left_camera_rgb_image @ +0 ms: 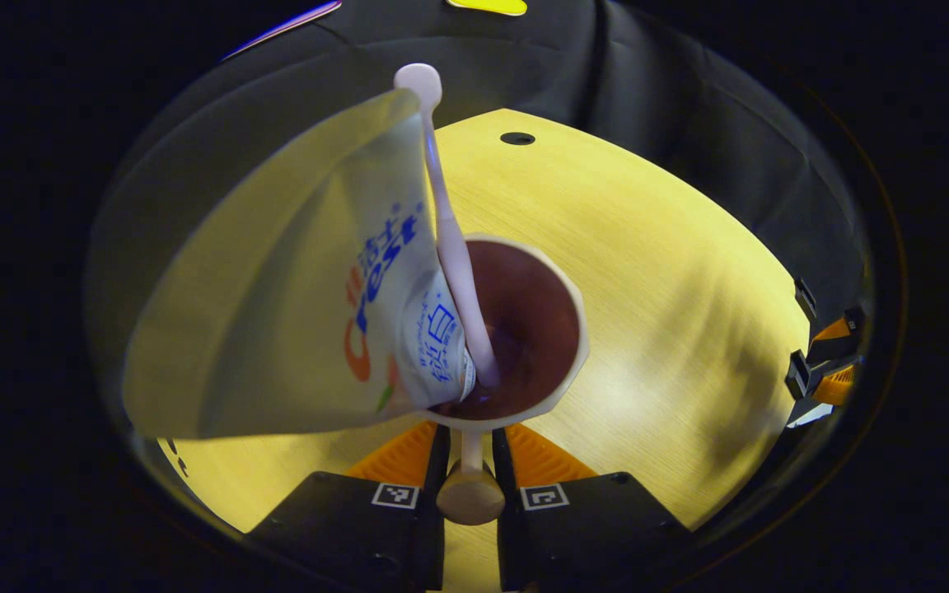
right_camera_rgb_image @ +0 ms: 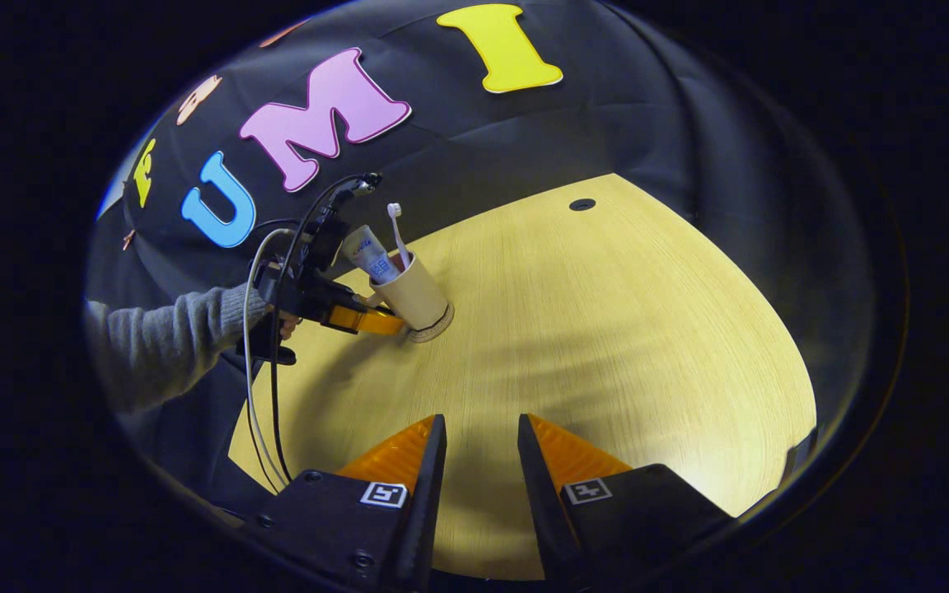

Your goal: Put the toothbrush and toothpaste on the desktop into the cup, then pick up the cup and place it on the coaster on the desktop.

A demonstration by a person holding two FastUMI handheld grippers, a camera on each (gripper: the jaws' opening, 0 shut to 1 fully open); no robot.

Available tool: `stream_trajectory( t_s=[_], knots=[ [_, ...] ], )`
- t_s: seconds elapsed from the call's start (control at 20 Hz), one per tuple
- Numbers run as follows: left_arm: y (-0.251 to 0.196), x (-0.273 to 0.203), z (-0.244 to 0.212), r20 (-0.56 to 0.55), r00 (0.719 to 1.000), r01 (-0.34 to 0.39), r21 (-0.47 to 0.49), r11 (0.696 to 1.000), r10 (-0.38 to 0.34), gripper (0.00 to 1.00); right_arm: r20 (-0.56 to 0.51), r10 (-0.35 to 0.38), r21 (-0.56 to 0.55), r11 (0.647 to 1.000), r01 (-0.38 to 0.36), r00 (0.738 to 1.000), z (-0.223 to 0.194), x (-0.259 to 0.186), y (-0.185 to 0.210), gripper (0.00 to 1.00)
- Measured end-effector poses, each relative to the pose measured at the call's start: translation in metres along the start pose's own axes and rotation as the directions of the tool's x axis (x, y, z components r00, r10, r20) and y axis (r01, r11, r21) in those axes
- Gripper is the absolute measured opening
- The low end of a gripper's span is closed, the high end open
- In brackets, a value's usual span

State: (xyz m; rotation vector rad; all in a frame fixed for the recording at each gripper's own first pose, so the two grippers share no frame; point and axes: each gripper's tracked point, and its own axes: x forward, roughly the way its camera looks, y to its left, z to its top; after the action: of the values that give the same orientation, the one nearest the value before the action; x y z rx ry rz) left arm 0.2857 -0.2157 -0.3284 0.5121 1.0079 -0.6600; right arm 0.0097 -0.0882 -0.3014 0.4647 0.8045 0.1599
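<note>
A beige cup (left_camera_rgb_image: 567,362) with a dark inside holds a white toothpaste tube (left_camera_rgb_image: 343,313) and a pale toothbrush (left_camera_rgb_image: 451,239), both leaning out over its rim. My left gripper (left_camera_rgb_image: 469,461) is shut on the cup's handle (left_camera_rgb_image: 469,492). In the right gripper view the cup (right_camera_rgb_image: 415,292) stands with its base on a round coaster (right_camera_rgb_image: 435,329). The toothpaste (right_camera_rgb_image: 367,254) and toothbrush (right_camera_rgb_image: 397,226) stick up from it, and the left gripper (right_camera_rgb_image: 376,321) holds it from the left. My right gripper (right_camera_rgb_image: 481,436) is open over the table's near part, holding nothing.
The wooden table (right_camera_rgb_image: 606,329) has a small dark hole (right_camera_rgb_image: 582,203) near its far edge. A grey sleeve (right_camera_rgb_image: 170,338) and cables (right_camera_rgb_image: 264,395) lie at the left behind the left gripper. The right gripper (left_camera_rgb_image: 825,362) sits at the table's right edge.
</note>
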Motion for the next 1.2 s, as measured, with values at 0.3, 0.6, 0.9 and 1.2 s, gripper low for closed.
stream_trajectory(
  t_s=[0.3, 0.6, 0.9, 1.2],
  knots=[
    [0.0, 0.005, -0.003, -0.005, 1.0, 0.0, -0.015, 1.0, 0.0, 0.3, -0.007, 0.0, -0.002, 1.0, 0.0, 1.0, -0.002, 0.001, -0.002, 0.54],
    [-0.002, 0.006, -0.01, -0.013, 1.0, 0.025, -0.037, 0.999, -0.025, 0.32, -0.013, 0.004, -0.007, 1.0, -0.004, 1.0, -0.002, 0.002, 0.0, 0.54],
    [-0.003, -0.006, -0.006, 0.024, 0.999, 0.046, -0.019, 0.999, -0.046, 0.64, -0.013, 0.0, 0.005, 1.0, 0.0, 1.0, 0.003, 0.006, 0.0, 0.54],
    [-0.002, -0.033, -0.004, 0.115, 0.993, 0.033, -0.064, 0.997, -0.026, 0.72, 0.004, -0.005, -0.008, 1.0, 0.005, 1.0, 0.014, 0.007, 0.011, 0.54]
  ],
)
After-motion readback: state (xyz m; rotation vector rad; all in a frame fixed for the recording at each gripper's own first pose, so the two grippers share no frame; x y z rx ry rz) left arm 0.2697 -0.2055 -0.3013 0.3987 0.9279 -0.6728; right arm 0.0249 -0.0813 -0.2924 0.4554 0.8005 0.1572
